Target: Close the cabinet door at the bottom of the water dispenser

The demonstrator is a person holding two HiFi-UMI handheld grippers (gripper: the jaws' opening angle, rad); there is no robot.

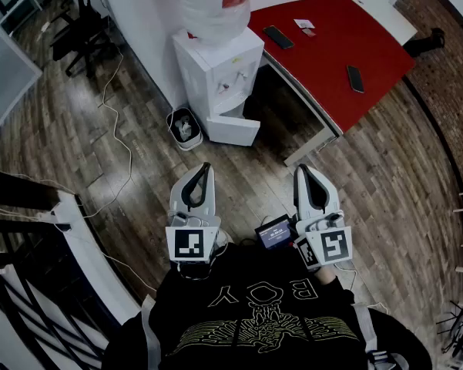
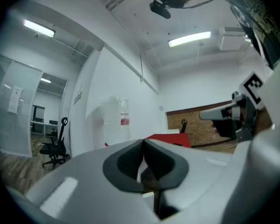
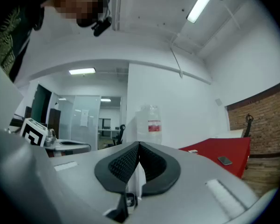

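Note:
The white water dispenser stands against the wall with a large clear bottle on top. Its bottom cabinet door hangs swung out, open. Both grippers are held low in front of the person, well short of the dispenser. My left gripper is shut with nothing in it, and so is my right gripper. In the left gripper view the jaws meet below the bottle. The right gripper view has the pads closed together under the bottle.
A red table with two phones stands right of the dispenser. A small bin sits at its left, with cables trailing over the wooden floor. An office chair is at the back left and a black railing near left.

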